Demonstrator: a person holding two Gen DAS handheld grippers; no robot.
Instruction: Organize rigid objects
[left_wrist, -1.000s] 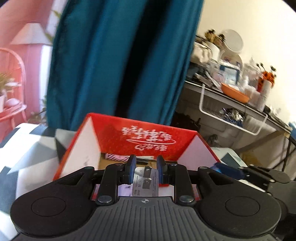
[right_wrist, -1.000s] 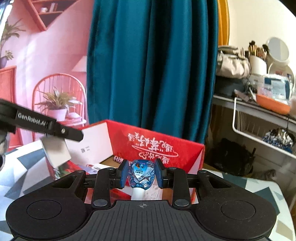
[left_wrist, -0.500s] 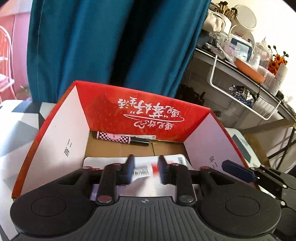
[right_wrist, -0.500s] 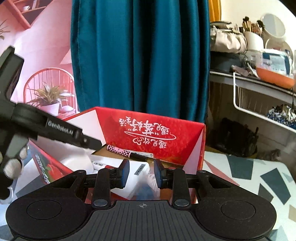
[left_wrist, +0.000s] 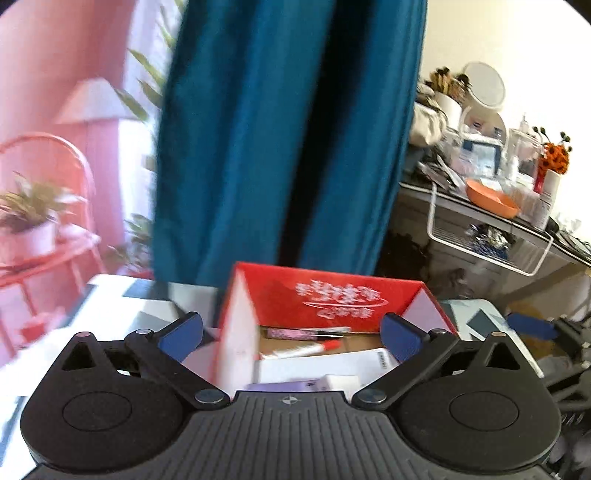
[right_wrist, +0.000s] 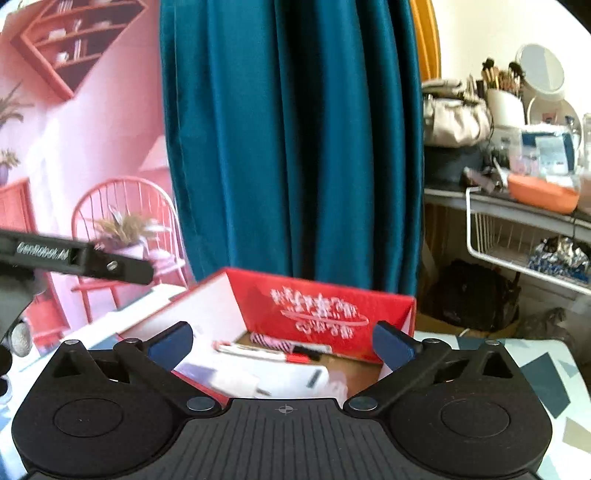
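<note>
A red cardboard box (left_wrist: 328, 295) with white writing stands open on the patterned table; it also shows in the right wrist view (right_wrist: 317, 306). Inside lie a pink checkered pen (right_wrist: 280, 341), a red-tipped white marker (left_wrist: 306, 349), a flat white box (left_wrist: 325, 365) and smaller white items. My left gripper (left_wrist: 291, 334) is open wide and empty, above the box's near edge. My right gripper (right_wrist: 282, 341) is open wide and empty, also just short of the box. The left gripper's body (right_wrist: 74, 258) shows at the left of the right wrist view.
A teal curtain (right_wrist: 291, 140) hangs behind the box. A cluttered shelf with an orange bowl (right_wrist: 541, 192) and a wire basket (right_wrist: 524, 240) stands at the right. A pink chair with a potted plant (right_wrist: 125, 229) is at the left. The table (right_wrist: 546, 373) has a grey-and-white pattern.
Both grippers held small items a second ago, dropped them into the red box, opened wide, and have pulled back and up from it.
</note>
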